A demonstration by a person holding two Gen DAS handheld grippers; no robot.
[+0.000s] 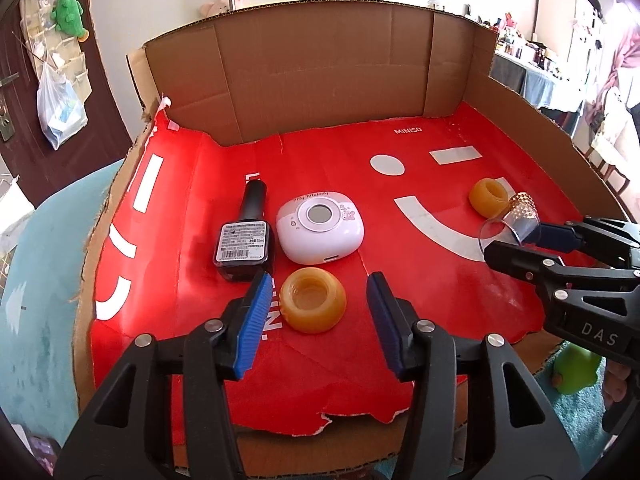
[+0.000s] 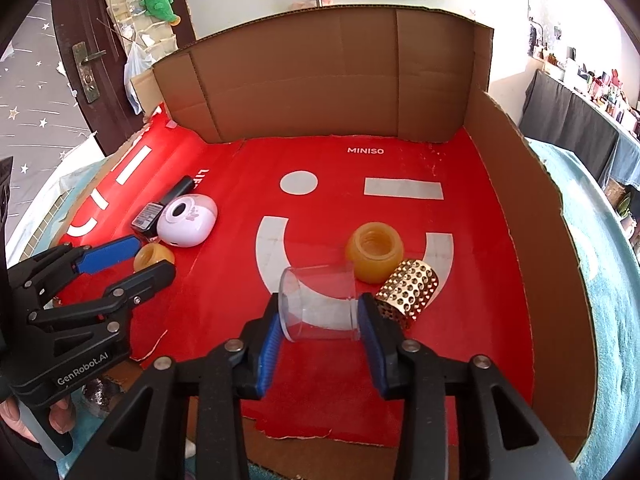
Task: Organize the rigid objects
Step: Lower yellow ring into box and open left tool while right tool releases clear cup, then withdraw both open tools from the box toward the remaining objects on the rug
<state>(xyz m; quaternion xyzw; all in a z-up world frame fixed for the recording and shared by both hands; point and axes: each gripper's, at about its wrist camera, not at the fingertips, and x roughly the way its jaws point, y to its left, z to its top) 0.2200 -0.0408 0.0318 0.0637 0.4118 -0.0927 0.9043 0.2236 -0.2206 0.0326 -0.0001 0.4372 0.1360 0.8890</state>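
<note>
Two wrist views, one work surface: a red paper sheet (image 2: pixel 224 288) laid in a cut-down cardboard box (image 2: pixel 320 80). L side holds a cluster: dark bottle (image 1: pixel 244 240) lying flat w/ label up, white rounded gadget (image 1: pixel 320 226) just beside it, amber ring-shaped piece (image 1: pixel 313 299) in front of both. My left gripper (image 1: pixel 316 320) hangs over that amber piece, jaws parted, pads on either side but apart from it, so nothing gripped. R side: clear plastic cup (image 2: pixel 320 304) on its side, mouth toward the L; gold perforated cylinder (image 2: pixel 408 292) touching or nearly touching its base end; second amber piece (image 2: pixel 374 250) just behind. My right gripper (image 2: pixel 318 326) brackets the cup, jaws slightly apart; the L pad sits near the rim, the R pad near the base, and I read no squeeze, so I call it not holding. Step in hand, as I judge it: both items appear set down at their groups, i.e. release stage of sorting like w/ like. Next move needs me to back each gripper straight off w/o nudging: the cup can roll, and it may push the gold cylinder. Then pick whichever item is left ungrouped, prob. the R-side amber piece, to join its twin.
</note>
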